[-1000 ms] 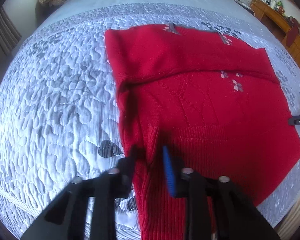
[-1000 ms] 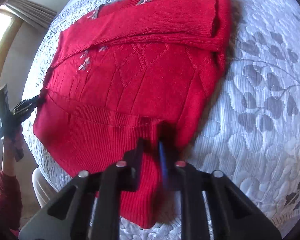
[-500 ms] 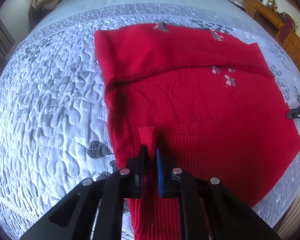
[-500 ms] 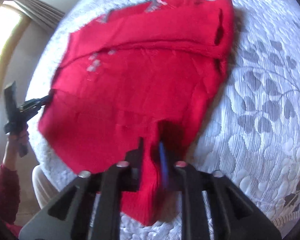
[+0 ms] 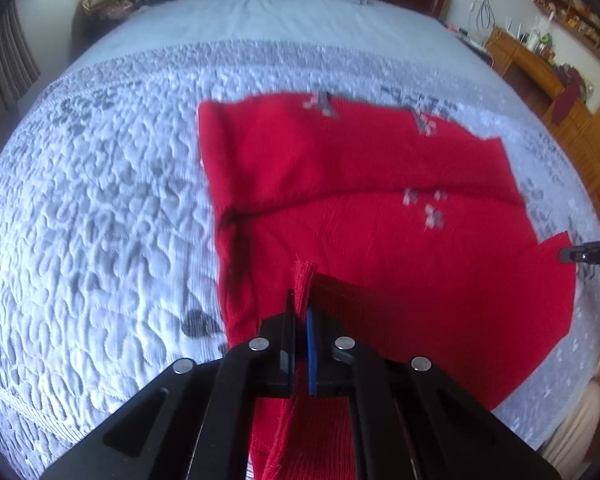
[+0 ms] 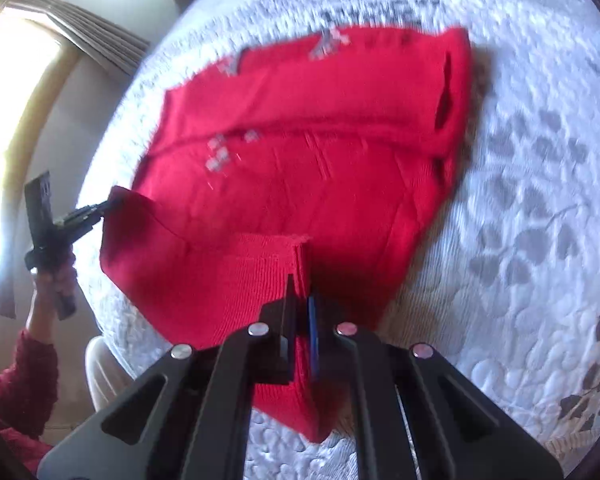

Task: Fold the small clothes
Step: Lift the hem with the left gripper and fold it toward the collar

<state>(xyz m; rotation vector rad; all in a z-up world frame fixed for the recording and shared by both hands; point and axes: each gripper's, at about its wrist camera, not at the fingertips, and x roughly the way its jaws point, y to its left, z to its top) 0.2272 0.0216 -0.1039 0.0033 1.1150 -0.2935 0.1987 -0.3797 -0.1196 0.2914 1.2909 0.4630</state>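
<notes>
A red knit sweater (image 5: 364, 200) with small grey flower marks lies on the quilted bed, its sleeves folded across the chest; it also shows in the right wrist view (image 6: 320, 152). My left gripper (image 5: 300, 316) is shut on the ribbed hem at one bottom corner and holds it raised off the bed. My right gripper (image 6: 300, 300) is shut on the ribbed hem at the other bottom corner, also raised. Each gripper shows small in the other's view, at the right edge (image 5: 588, 256) and at the left (image 6: 80, 216).
The bed has a pale quilt (image 5: 100, 220) with grey leaf patterns (image 6: 540, 220). A wooden dresser (image 5: 540, 72) stands at the far right, a dark headboard and pillows at the back. A curtained window (image 6: 40, 60) is at the left. The bed's near edge is close.
Both grippers closed on the hem corners and lifted them; the hem now rises off the bed and leans toward the sweater's chest. The view has pulled up and back.
</notes>
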